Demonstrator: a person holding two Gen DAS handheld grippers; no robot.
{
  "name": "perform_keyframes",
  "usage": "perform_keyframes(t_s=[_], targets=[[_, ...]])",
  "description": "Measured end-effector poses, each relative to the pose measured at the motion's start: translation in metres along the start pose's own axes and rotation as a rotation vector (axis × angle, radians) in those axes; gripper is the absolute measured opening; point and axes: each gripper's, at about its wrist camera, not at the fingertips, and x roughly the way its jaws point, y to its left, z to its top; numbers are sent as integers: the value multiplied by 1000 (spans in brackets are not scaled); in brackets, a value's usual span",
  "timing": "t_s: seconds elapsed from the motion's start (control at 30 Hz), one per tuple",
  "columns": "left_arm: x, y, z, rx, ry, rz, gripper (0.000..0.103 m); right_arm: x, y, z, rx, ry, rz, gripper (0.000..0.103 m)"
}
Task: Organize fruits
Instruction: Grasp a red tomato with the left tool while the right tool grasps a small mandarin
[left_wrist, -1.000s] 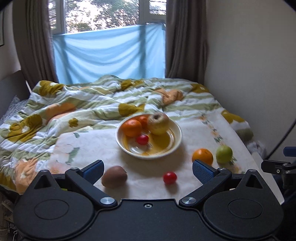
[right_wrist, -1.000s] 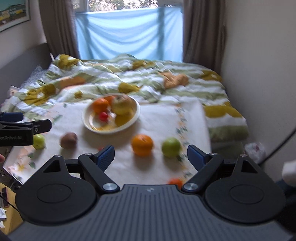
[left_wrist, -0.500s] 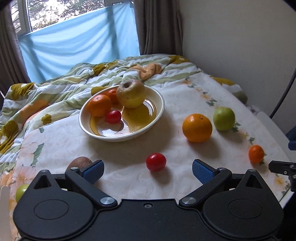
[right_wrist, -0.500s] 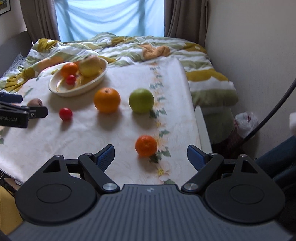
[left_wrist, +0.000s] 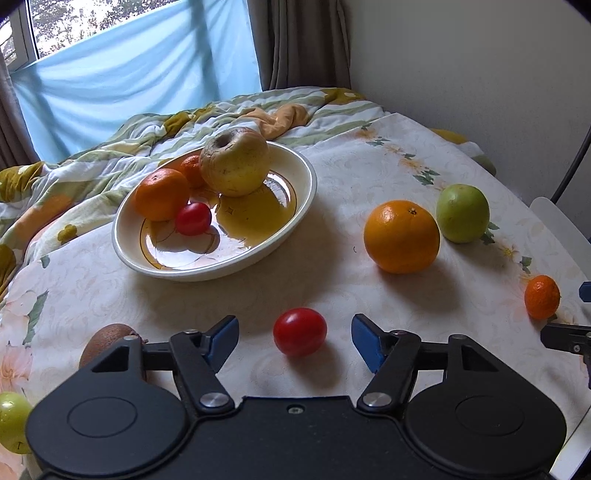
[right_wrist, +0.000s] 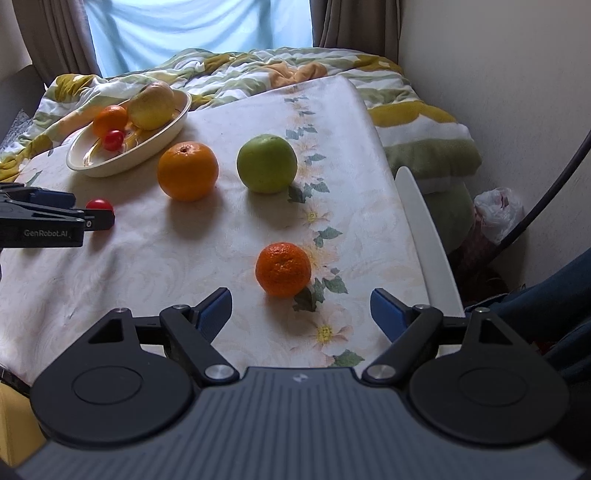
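Where left hand-held gripper (left_wrist: 293, 338) blocks, kiwi (left_wrist: 107, 341) half-hidden

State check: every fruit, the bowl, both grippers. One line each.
left gripper: jaws open, flanking the loose tomato
right gripper: jaws open, empty
loose tomato: on the cloth
bowl: upright, part full
yellow apple: in bowl
big orange: on cloth
green apple: on cloth
mandarin: on cloth, ahead of right gripper
kiwi: on cloth, partly hidden
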Motion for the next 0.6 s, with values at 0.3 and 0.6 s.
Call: perform_keyframes(t_s=[0.3,0.6], targets=[[6,-1,-3,10,23,-28,36,12,3,4,14,18,-1,91],[-2,1,-11,-15,33,-46,36,19,6,9,6,25,-10,76]])
